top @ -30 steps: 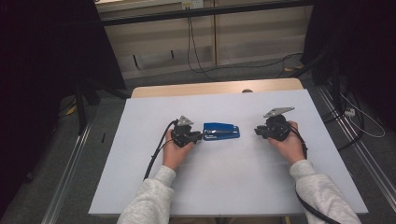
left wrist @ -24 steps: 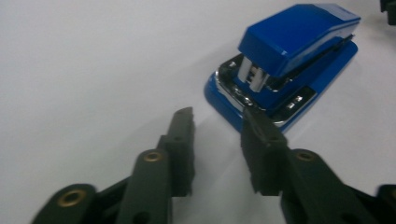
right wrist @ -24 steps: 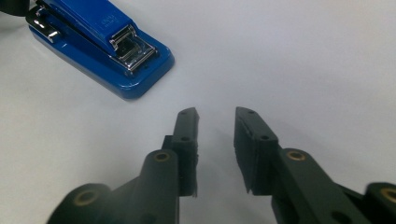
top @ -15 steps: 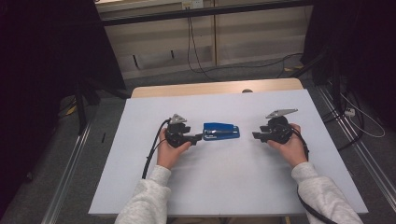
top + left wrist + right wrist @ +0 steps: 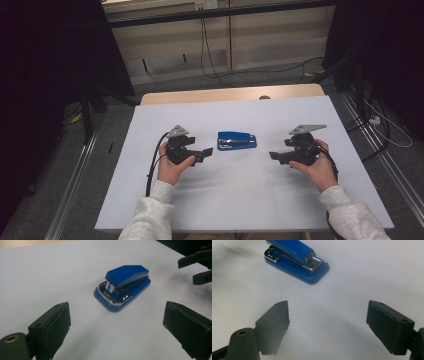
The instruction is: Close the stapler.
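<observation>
At centre frame of the high view, a blue stapler (image 5: 237, 140) lies on the white worktop (image 5: 250, 200), untouched. Left gripper (image 5: 204, 152) and right gripper (image 5: 276, 156) flank it, jaws apart, empty; any grasp remains undone.

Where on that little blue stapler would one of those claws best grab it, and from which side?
Probably across the two long sides of the blue stapler, near its middle. It lies flat on the white table, long and narrow, so those flat parallel sides suit two jaws. The left gripper is open, close by and already faces one end; coming in from that end or from above looks easiest.
</observation>
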A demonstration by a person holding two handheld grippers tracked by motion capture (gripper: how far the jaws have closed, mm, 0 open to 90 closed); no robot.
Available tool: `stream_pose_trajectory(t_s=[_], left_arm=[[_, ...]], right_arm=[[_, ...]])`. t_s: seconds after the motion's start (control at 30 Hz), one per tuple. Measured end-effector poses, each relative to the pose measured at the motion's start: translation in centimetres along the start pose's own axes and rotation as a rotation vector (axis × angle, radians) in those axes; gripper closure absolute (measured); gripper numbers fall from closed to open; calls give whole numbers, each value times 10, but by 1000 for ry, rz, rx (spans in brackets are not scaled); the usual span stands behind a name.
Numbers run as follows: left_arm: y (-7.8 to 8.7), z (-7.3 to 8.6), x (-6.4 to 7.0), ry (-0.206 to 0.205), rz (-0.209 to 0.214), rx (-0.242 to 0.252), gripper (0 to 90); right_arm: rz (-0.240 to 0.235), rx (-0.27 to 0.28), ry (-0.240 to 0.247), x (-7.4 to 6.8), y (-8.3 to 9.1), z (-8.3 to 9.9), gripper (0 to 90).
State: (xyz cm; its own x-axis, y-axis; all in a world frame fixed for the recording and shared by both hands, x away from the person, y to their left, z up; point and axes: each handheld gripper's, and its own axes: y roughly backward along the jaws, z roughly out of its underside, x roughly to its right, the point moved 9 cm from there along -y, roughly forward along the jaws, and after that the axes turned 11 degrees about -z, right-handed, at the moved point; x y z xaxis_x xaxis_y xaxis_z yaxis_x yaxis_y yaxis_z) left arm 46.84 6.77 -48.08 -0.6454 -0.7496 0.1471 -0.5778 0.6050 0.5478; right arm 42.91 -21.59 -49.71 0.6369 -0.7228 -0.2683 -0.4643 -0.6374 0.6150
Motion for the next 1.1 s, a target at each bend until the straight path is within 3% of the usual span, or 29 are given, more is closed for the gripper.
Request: stream_pose_trajectory(t_s=[0.3, 0.4, 0.57, 0.8, 0.97, 1.1], left_arm=[[13, 7, -1, -29, 15, 10, 64], [19, 6, -3, -26, 13, 21, 63], [27, 8, -6, -20, 3, 32, 64], [35, 18, -10, -25, -14, 4, 63], [44, 19, -12, -35, -17, 15, 64], [53, 24, -15, -42, -34, 16, 64]], right_arm=[[-14, 22, -17, -5, 18, 11, 152], [-1, -2, 17, -9, 25, 18, 148], [-5, -1, 13, -12, 29, 23, 140], [-26, 16, -5, -20, 35, 28, 128], [-5, 3, 33, -24, 39, 31, 129], [-9, 2, 24, -24, 41, 34, 129]])
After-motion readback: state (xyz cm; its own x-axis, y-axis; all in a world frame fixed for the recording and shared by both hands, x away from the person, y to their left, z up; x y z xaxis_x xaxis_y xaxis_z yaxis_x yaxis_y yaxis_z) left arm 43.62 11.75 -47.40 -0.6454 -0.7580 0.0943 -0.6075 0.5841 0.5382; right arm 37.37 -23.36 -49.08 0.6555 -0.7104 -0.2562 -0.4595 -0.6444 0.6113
